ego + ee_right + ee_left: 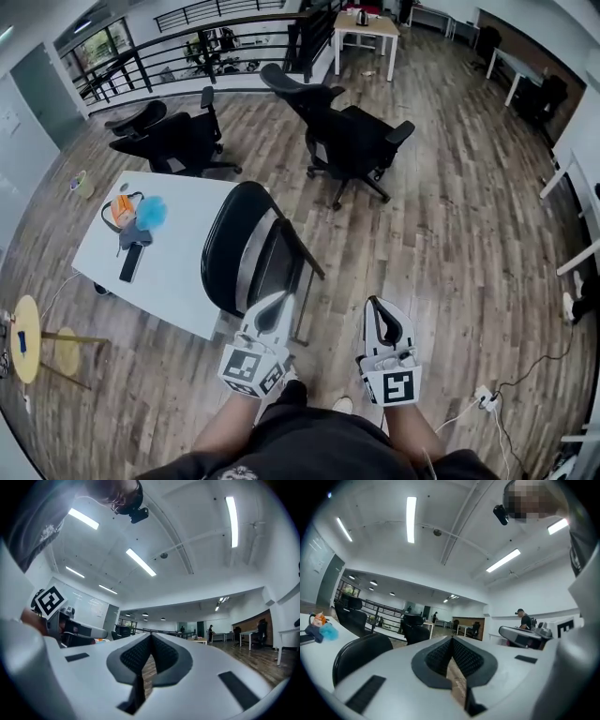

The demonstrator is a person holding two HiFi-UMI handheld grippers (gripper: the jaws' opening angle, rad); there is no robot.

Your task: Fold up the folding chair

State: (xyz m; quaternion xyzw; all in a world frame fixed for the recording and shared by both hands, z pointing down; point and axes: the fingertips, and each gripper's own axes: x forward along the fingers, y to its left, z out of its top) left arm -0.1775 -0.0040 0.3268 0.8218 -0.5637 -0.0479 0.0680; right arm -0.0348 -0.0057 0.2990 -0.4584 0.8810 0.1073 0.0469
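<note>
Two white plastic claws, left [272, 307] and right [380, 317], are each pressed together on nothing, black ribbed pads meeting. The chair [246, 246] stands just past the left claw's tip, beside the white table [178, 281]: glossy black oval back, thin dark metal frame. The left claw hides its lower legs.

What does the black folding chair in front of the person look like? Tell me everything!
The folding chair has a rounded, shiny black backrest, a dark seat and thin metal tubes, silvery beside the backrest. It stands on the wooden floor, close beside the white table, seen from above. The seat looks tipped up toward the backrest, so the chair seems at least partly folded, though that is hard to tell. Neither gripper is holding it.
</note>
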